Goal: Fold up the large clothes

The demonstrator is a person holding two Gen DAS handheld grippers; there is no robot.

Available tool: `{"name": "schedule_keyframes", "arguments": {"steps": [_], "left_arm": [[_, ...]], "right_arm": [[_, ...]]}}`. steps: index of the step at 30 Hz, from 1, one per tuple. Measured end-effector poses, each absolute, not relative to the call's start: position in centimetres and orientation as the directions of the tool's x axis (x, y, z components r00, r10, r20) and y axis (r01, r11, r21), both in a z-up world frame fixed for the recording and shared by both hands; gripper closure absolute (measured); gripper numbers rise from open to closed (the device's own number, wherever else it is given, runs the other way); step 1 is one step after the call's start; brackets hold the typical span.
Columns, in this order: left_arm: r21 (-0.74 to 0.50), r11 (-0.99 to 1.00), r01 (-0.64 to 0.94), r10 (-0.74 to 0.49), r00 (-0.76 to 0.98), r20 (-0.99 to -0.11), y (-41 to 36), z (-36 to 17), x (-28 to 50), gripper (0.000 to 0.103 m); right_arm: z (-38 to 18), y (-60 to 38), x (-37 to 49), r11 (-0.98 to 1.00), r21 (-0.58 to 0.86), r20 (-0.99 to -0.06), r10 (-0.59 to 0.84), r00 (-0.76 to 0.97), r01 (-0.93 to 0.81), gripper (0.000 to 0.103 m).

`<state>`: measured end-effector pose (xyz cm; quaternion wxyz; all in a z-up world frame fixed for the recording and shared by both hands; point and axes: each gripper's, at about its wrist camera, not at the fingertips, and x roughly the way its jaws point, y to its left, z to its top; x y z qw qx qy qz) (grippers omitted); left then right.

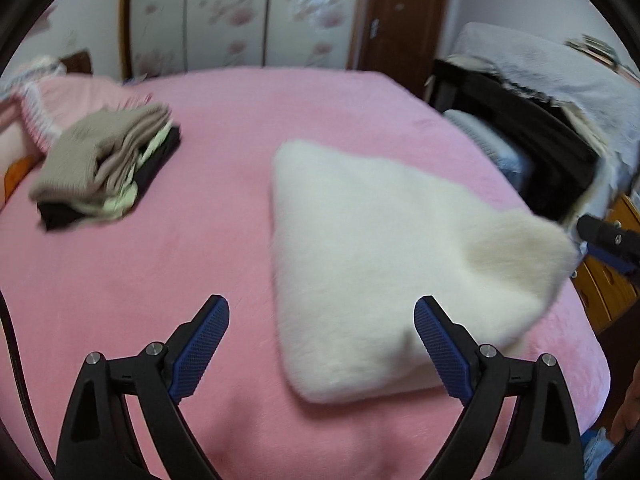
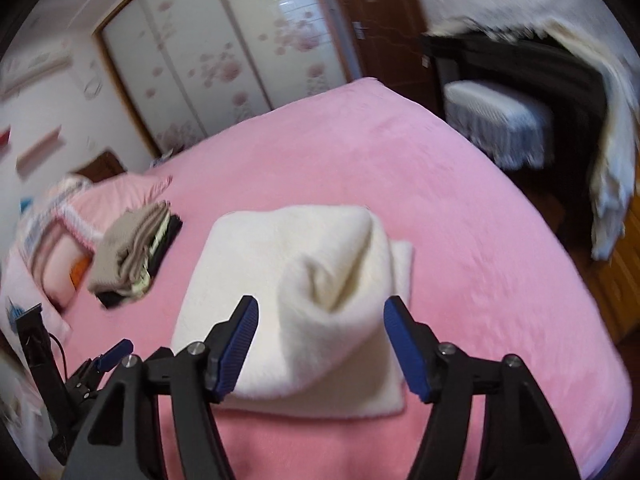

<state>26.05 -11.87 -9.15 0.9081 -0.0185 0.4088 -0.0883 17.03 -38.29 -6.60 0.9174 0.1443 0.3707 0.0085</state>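
Left tongs spread, empty | right tongs spread, released above cream fleece garment | garment folded mid-frame on pink bed, one raised fold unsettled | next: press fold flat, square edges | folded stack upper left

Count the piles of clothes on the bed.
2. A cream fleece bundle lies near the front, ahead of both open tools. A stack of tan, pale green and black clothes sits farther left, beside the pillows. More may lie outside the views.
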Motion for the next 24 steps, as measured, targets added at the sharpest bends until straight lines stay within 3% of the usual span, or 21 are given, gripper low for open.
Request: {"name": "schedule_keyframes", "arguments": {"steps": [5,7,8,11,16,24], "left_arm": [[-0.153,0.982,0.114,-0.191,0.605,-0.773,-11.5,-10.7,28.0,0.010],[-0.169,0.979,0.111,-0.202,0.593,-0.780,-11.5,-11.3,28.7,0.010],[-0.174,0.979,0.107,-0.204,0.586,-0.784,-11.6,-11.5,29.1,0.010],[-0.185,0.977,0.103,-0.210,0.573,-0.792,-12.1,-11.7,30.1,0.010],[-0.188,0.975,0.116,-0.221,0.574,-0.789,-12.3,-12.0,29.7,0.010],[-0.115,0.981,0.156,-0.183,0.560,-0.808,-13.3,-15.6,28.5,0.008]], "right_arm": [[-7.5,-36.0,20.2,0.991,0.129,-0.738,0.071,0.671,0.037,0.038],[-8.8,-35.3,21.3,0.998,0.065,-0.781,0.040,0.623,0.017,0.053],[-9.4,-35.1,21.6,0.999,0.046,-0.800,0.035,0.599,0.003,0.079],[-10.3,-35.2,21.0,0.998,0.055,-0.811,0.060,0.582,-0.026,0.088],[-10.8,-37.6,17.3,0.985,0.169,-0.784,0.112,0.611,0.038,0.092],[-18.7,-38.4,14.6,0.956,0.235,-0.824,0.099,0.558,0.178,0.091]]}}
